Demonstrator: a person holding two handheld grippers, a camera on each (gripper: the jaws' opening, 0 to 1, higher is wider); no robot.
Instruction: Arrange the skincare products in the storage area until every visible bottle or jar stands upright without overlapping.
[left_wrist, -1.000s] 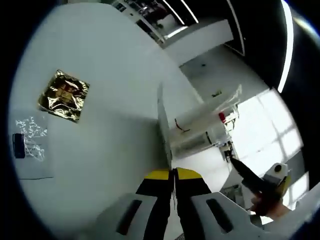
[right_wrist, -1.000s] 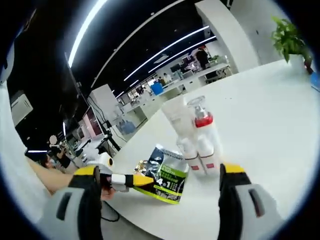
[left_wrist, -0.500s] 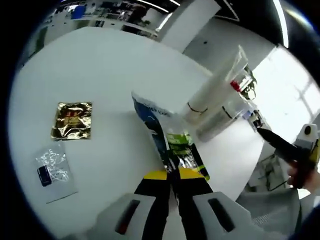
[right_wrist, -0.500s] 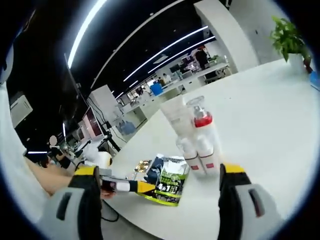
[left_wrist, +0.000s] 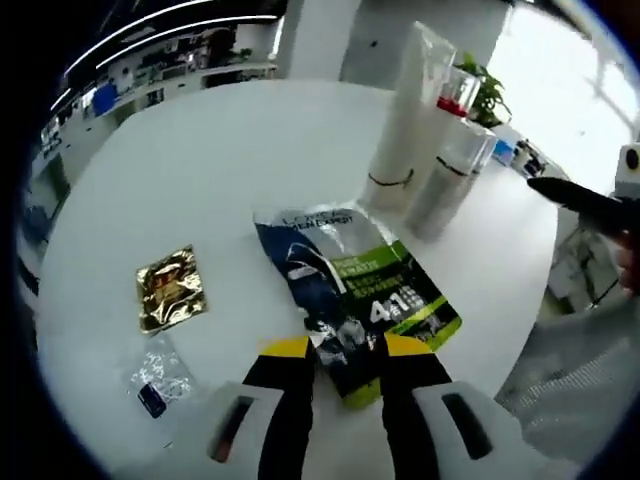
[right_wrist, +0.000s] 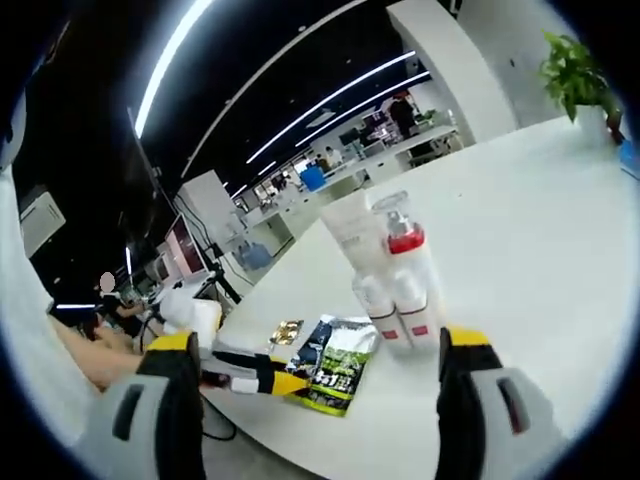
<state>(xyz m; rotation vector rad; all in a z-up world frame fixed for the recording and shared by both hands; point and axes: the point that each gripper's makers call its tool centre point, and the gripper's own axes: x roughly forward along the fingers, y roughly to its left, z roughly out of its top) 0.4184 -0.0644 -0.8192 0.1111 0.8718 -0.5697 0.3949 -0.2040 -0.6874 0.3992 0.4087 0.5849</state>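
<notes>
A blue and green pouch lies flat on the white round table. Its near end sits between the parted jaws of my left gripper, which is open. In the right gripper view the same pouch rests by the table's near edge, with the left gripper at its left end. A white tube, a pump bottle with a red collar and a clear bottle stand upright close together beyond the pouch. My right gripper is wide open and holds nothing.
A gold sachet and a clear sachet with a blue patch lie flat left of the pouch. A potted plant stands at the table's far side. The table's edge runs close under both grippers.
The pouch was held on edge in my shut left gripper. It now lies flat on the table and the left jaws have parted. The right gripper has stayed put.
</notes>
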